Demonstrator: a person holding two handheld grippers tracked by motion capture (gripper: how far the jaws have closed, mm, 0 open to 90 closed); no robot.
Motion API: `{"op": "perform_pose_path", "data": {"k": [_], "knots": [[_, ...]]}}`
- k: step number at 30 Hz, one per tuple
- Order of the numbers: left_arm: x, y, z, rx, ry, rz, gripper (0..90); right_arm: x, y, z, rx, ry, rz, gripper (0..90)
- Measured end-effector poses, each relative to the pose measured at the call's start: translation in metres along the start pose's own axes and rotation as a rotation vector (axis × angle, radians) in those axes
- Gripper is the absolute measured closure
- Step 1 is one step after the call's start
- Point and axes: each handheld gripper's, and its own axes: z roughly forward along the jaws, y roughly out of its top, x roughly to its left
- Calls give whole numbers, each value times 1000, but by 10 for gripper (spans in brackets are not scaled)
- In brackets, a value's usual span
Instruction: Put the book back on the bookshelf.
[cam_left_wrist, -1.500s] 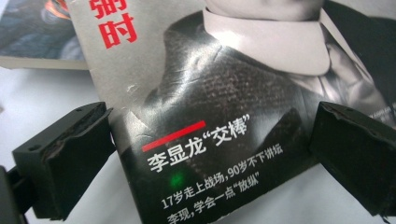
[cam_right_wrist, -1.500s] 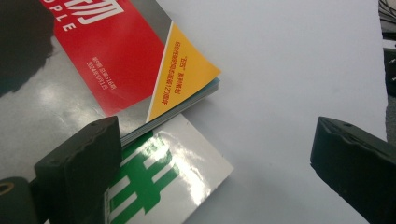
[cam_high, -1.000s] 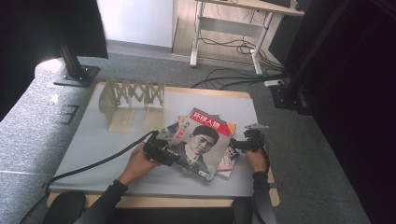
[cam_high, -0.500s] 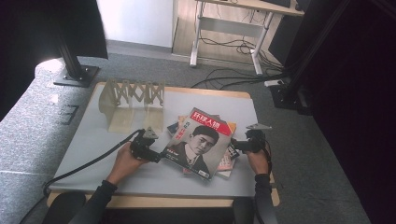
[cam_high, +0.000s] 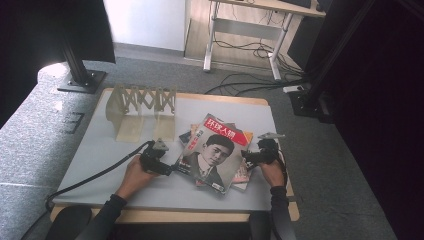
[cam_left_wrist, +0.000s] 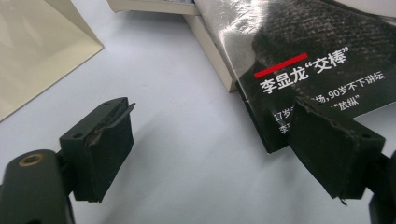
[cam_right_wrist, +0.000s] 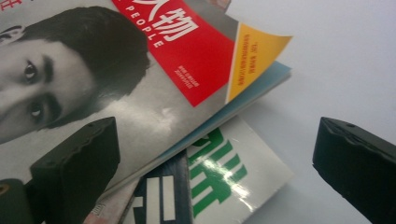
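Both tools gaped wide, the left tool and the right tool flanking the top magazine, gripping nothing

Grey carpet, pale desk behind

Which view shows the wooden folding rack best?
The high view: the wooden folding rack stands whole at the table's far left, behind the magazines. The left gripper view catches just a pale corner of it; the right gripper view looks at magazines.

Magazine atop book stack, rack behind-left.
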Motion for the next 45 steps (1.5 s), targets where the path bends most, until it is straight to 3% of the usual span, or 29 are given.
{"op": "perform_pose_path", "data": {"k": [8, 26, 33, 36, 38, 42, 45], "knots": [[2, -3, 2, -19, -19, -22, 140, 2, 3, 17, 25, 53, 0, 0], [2, -4, 4, -27, -36, -29, 143, -19, 11, 44, 35, 199, 143, 0], [2, -4, 4, -28, -38, -28, 143, -19, 16, 51, 40, 228, 144, 15], [3, -4, 4, -28, -39, -28, 143, -17, 17, 50, 24, 221, 140, 64], [3, -4, 4, -27, -42, -30, 143, -16, 20, 44, 5, 183, 118, 150], [4, -5, 4, -30, -47, -36, 143, -16, 22, 39, -19, 193, 131, 183], [4, -5, 4, -29, -51, -39, 143, -15, 24, 36, -24, 170, 117, 248]]}}
